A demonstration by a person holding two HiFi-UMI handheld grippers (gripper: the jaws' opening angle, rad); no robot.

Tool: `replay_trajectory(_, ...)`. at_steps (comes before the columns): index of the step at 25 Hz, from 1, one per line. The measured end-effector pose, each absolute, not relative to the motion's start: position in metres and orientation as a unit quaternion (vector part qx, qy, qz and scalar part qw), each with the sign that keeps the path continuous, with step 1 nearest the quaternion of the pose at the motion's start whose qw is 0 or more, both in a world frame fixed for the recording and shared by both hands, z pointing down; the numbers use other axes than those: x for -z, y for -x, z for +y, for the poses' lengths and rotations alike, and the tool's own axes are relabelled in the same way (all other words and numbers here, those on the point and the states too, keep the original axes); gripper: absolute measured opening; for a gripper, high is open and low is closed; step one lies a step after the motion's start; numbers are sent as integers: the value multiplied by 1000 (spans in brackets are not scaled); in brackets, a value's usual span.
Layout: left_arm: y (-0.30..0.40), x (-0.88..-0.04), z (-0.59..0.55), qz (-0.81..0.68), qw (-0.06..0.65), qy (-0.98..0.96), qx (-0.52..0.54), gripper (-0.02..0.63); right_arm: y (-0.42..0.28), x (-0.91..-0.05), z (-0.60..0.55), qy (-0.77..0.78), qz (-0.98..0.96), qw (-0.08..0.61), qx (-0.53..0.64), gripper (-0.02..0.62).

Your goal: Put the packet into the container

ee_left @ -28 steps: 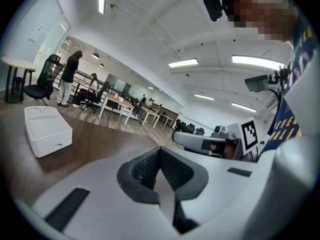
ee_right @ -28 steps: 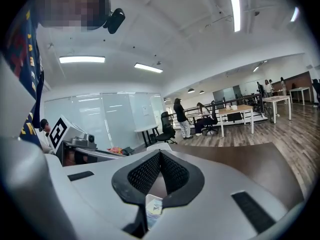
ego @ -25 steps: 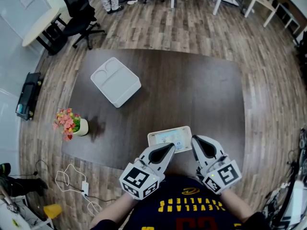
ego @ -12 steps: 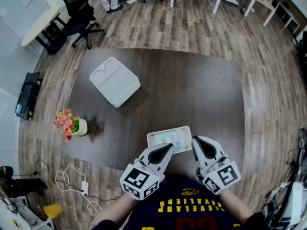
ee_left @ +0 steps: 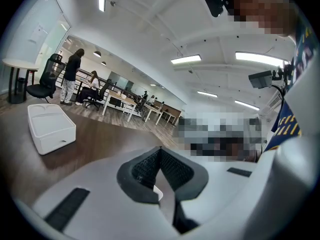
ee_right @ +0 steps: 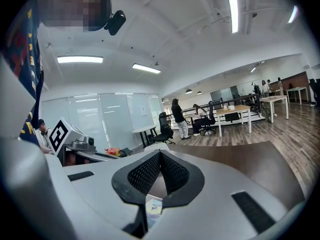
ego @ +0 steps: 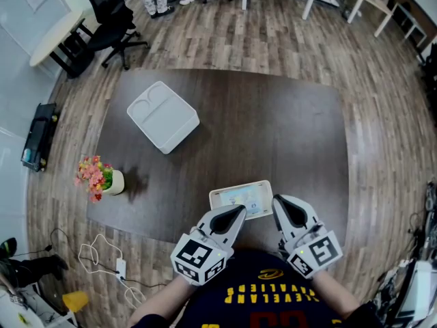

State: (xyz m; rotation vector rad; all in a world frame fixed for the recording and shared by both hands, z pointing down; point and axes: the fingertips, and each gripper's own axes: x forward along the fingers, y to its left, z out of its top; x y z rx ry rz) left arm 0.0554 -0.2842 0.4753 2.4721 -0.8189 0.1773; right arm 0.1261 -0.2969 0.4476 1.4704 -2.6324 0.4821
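Left claw: the left gripper (ego: 235, 214) has its 2 jaws pressed together with nothing pinched, and its tips sit just at the packet's near-left corner.
Right claw: the right gripper (ego: 281, 207) is likewise closed on nothing, with its tips just beside the packet's right end.
Packet: the flat, pale rectangular packet with a printed face (ego: 241, 198) lies flat on the dark brown wooden table (ego: 273, 135), close to the near edge, between the 2 claws.
Container: the white rectangular plastic container (ego: 163, 117) stands on the far-left part of the table, well apart from the packet.
Risk 1: closed jaws would only shove the packet. A push towards the person could slide it off the near edge.
Risk 2: the packet lies flat, so a jaw may skate over it rather than get under. A pinch on 1 thin end could let it droop or slip during the carry.
Risk 3: the container's top shows moulded recesses, and I cannot tell whether that is a lid or an open tray. A lid would block the drop.
Edges: the near table edge is the tight one, right under both claws.
Open room: the table is bare between packet and container. The small pot of pink and orange flowers (ego: 102, 176) stands near the left edge, off the likely path.
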Motion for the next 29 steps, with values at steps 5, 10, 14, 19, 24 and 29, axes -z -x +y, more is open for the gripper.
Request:
replay_trajectory(5,-56,-476,-287,-302,263,-914,-66,1,-126,-449,-298,-479,-862,46,-161,9)
replay_trajectory(10,-55,-477,-288,-301,266,-913,-69,2,-124,-449,-297,-478,-862,48,-159,9)
replay_trajectory(14,-55,-480,-289,-301,265,-914,-70,2,-126,-450,-297,-481,-860,49,-161,9)
replay_trajectory(19,-58,-480,-289,-297,266,-914,-73,2,-128,-452,-296,-483,-858,49,-166,9)
replay_trajectory(24,-59,-481,-288,-299,267,-913,-75,2,-129,-451,-296,-483,-859,46,-163,9)
replay_trajectory(29,-59,-481,-287,-300,267,-913,-77,2,-130,-451,-294,-484,-858,47,-168,9)
